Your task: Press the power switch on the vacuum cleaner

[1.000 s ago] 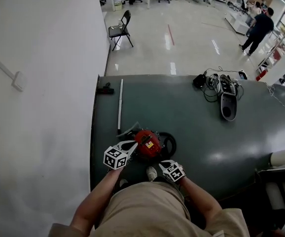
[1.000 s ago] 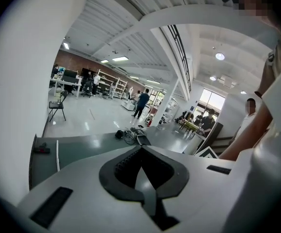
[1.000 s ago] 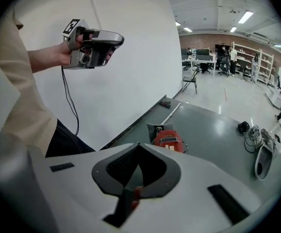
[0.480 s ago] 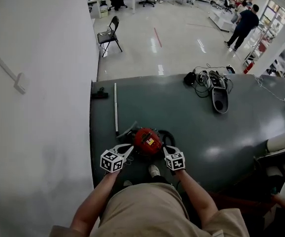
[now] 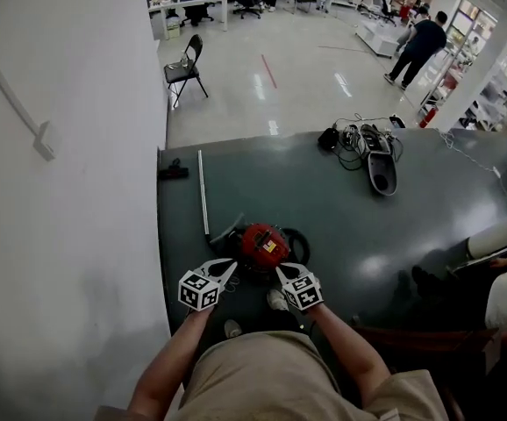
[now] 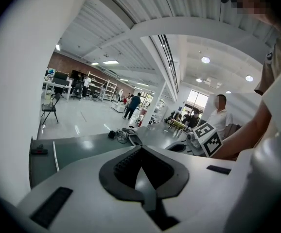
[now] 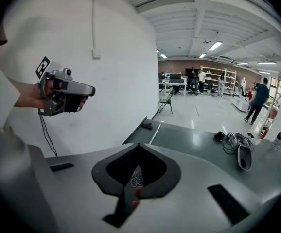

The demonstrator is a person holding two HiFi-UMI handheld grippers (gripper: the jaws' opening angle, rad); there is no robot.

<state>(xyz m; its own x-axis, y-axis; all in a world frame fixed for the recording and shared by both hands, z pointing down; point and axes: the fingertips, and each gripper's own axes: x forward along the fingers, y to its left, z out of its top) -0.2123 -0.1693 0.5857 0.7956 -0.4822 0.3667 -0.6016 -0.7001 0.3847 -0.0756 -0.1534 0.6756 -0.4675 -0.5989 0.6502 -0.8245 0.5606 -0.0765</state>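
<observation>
Head view: the red vacuum cleaner point(image 5: 262, 246) sits on the dark green surface point(image 5: 394, 226), just ahead of and between the left hand-held gripper point(image 5: 226, 267) and the right hand-held gripper point(image 5: 282, 273).

Left gripper view: jaws together, empty.

Right gripper view: jaws together, empty; red shows beneath them.

The press appears not yet made; reaching the switch remains.

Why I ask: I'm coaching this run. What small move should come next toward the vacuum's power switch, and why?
Probably ease the right gripper forward and down onto the red vacuum cleaner: its jaws are shut, suited to poking, and its tip is at the vacuum's near edge. The switch itself is too small to pinpoint.
</observation>
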